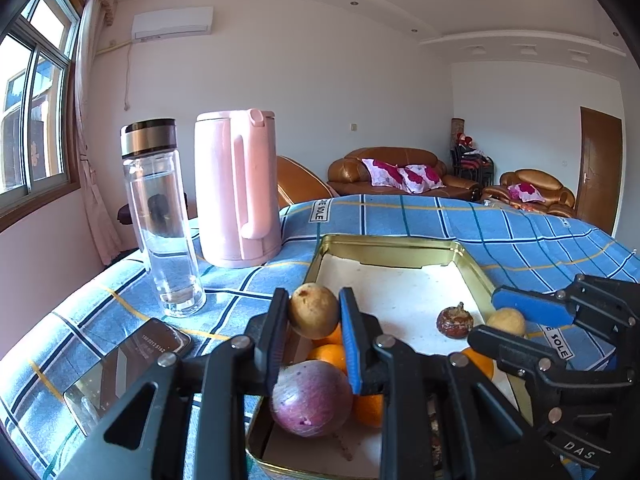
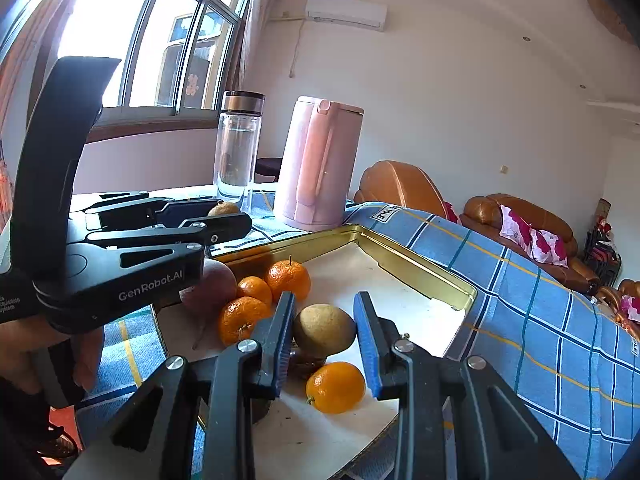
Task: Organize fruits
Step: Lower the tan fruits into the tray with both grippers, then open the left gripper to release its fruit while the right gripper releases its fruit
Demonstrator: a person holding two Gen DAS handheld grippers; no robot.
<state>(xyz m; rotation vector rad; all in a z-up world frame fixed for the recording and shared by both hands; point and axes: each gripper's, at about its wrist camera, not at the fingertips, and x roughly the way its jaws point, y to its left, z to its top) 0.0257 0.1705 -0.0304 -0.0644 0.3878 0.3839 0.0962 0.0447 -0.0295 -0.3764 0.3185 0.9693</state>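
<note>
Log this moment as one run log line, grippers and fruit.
left gripper: shut on brown fruit | right gripper: shut on tan fruit | both over gold tin

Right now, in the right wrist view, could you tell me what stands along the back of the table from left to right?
Glass bottle → pink kettle → brown sofa.

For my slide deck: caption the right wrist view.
Both grippers hold a brown fruit: right gripper clamps one above the gold tray of oranges, left gripper beside.
</note>
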